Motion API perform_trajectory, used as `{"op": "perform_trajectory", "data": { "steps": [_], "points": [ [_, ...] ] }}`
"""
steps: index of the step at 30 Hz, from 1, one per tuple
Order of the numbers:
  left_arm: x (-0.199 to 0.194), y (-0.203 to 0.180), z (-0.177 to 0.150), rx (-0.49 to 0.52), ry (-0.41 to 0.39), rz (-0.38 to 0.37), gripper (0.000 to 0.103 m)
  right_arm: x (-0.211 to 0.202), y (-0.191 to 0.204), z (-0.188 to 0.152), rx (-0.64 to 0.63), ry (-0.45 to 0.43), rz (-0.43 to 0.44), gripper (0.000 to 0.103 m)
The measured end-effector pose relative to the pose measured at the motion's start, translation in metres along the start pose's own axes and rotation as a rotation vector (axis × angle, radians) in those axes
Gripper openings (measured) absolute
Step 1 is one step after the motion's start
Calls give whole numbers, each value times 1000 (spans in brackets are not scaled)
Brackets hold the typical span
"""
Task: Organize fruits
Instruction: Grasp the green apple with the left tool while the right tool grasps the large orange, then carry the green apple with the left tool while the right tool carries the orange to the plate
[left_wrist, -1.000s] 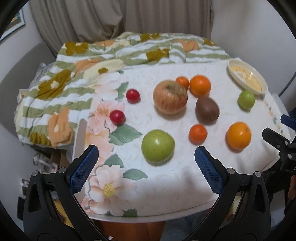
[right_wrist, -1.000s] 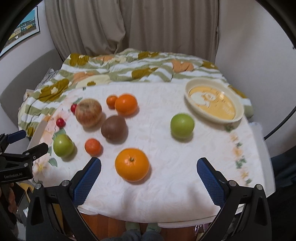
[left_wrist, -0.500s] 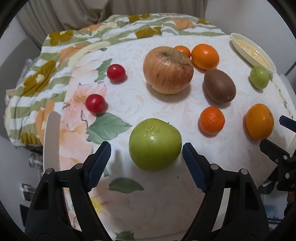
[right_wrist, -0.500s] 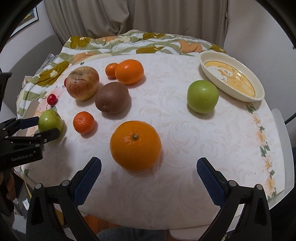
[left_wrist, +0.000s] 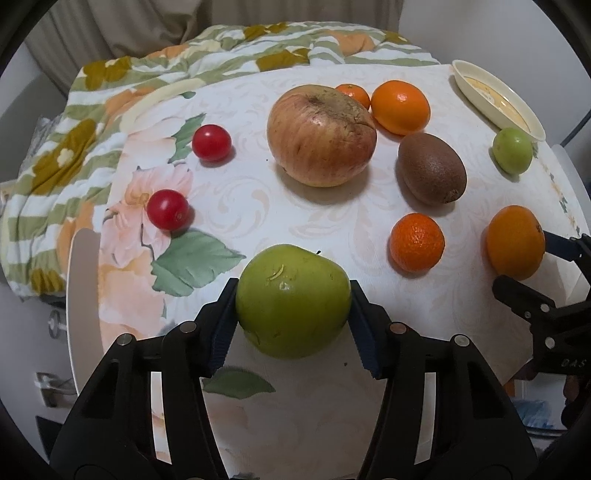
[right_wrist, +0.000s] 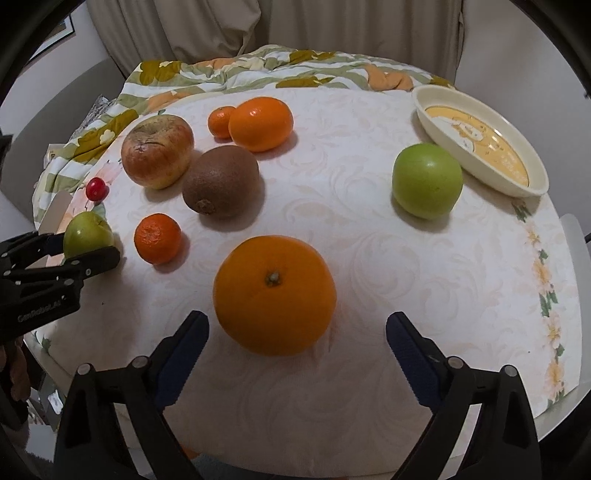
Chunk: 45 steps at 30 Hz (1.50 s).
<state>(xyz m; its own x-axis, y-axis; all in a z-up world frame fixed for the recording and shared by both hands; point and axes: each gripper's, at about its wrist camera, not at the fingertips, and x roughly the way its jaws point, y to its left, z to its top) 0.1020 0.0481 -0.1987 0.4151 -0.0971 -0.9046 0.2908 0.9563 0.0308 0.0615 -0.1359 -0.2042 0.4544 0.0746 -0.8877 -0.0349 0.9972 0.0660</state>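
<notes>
Leftmost, the table (left_wrist: 83, 295) shows a bare pale edge where the floral cloth (left_wrist: 177, 266) stops short, and a striped flowered blanket (left_wrist: 55, 177) hangs off the far left side. Two cherry tomatoes (left_wrist: 168, 209) lie on the cloth near that left edge, apart from each other. Next, the left gripper (left_wrist: 293, 306) has both blue pads pressed against the sides of the near green apple (left_wrist: 293, 301), pinching it close to the near left part of the table. Beyond it sits the big red apple (left_wrist: 321, 134), with a small mandarin (left_wrist: 352, 95) and an orange (left_wrist: 400, 107) touching or almost touching behind it at the far side. Just right of the red apple lies the kiwi (left_wrist: 432, 173), and nearer than that a mandarin (left_wrist: 416, 242) stands alone with bare cloth around it.

Further right, the right gripper (right_wrist: 297, 343) is spread wide, its pads on either side of the large orange (right_wrist: 275, 295) with a clear gap at each side, touching nothing. Open cloth stretches from this orange to the right edge, where a flower border (right_wrist: 546, 295) runs along the rim. Toward the far right, a second green apple (right_wrist: 426, 181) sits just beside the cream oval dish (right_wrist: 535, 173), which rests close to the table's far right edge. Curtains (right_wrist: 258, 26) hang behind the table.
</notes>
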Motion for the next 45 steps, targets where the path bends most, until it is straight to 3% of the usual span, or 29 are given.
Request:
{"op": "perform_trajectory", "data": {
  "steps": [4, 8, 11, 20, 28, 38, 45],
  "points": [
    [-2, 1, -3, 1, 1, 4, 63, 2, 1, 2, -7, -3, 6, 91],
    [-5, 2, -8, -5, 2, 6, 63, 5, 7, 4, -39, 2, 8, 75],
    [-8, 4, -13, -17, 2, 7, 63, 3, 12, 7, -82, -11, 13, 55],
    [-29, 14, -18, -64, -23, 11, 63, -8, 14, 11, -88, -5, 29, 55],
    [-62, 8, -4, -96, -69, 29, 63, -45, 7, 28, -77, -66, 42, 55],
    [-107, -30, 54, -147, -183, 73, 63, -87, -48, 69, -74, -149, 69, 55],
    [-112, -92, 108, -181, -235, 63, 63, -96, -114, 105, -112, -180, 83, 55]
  ]
}}
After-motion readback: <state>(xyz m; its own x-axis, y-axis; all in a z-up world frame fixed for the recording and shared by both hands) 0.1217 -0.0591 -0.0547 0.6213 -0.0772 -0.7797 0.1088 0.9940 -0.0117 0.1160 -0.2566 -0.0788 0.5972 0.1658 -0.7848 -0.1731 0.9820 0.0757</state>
